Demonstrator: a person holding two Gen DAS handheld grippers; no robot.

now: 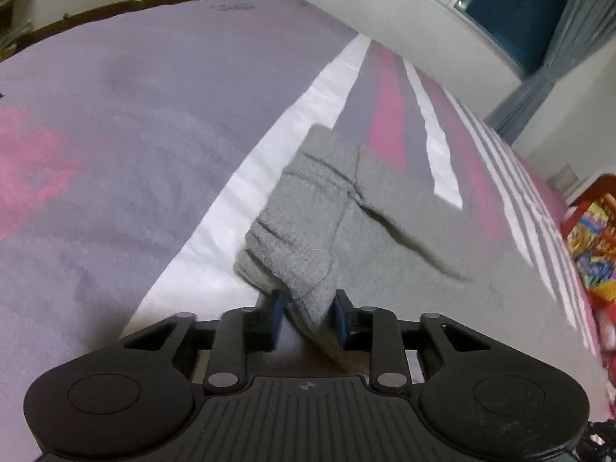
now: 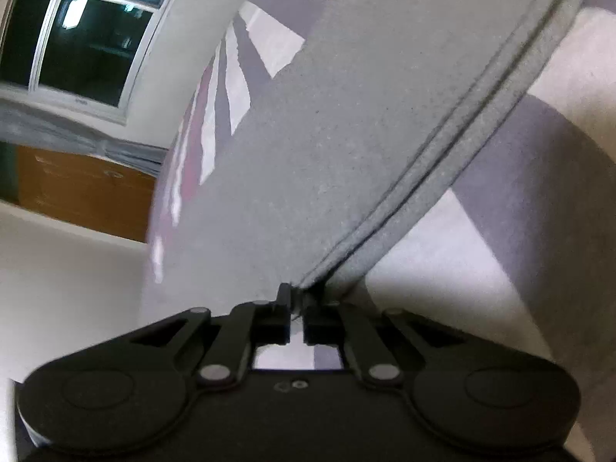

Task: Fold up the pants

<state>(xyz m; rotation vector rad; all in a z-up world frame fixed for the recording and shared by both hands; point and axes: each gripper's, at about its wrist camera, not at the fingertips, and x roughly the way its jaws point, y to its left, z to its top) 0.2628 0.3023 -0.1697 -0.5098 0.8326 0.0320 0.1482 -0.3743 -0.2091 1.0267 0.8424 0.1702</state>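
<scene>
We see the left tongs (image 1: 308, 317) narrowed around a folded edge of the grey pants (image 1: 308, 231); the blue pads (image 1: 338, 317) sit on either side of the cloth, the right one against it, and the fabric looks pinched between them. The tongs point down at a slant toward the bed (image 1: 115, 154), and the cuff end of the pants bunches up just ahead of them.

The right tongs (image 2: 296, 308) are almost together, clamped on a seamed edge of the pants (image 2: 327, 154). From this grip the cloth rises away in a broad, taut sheet, with a double seam running up to the right. These tongs also tilt downward, less steeply, and the view is rolled, so the window (image 2: 77, 30) leans at the left.

The pants lie partly on the bed's striped cover (image 1: 346, 77) of grey, pink and white, partly lifted between the two grips. The frames are a little blurred around the cloth edges. A colourful box (image 1: 589, 238) sits beyond the bed's right edge.
</scene>
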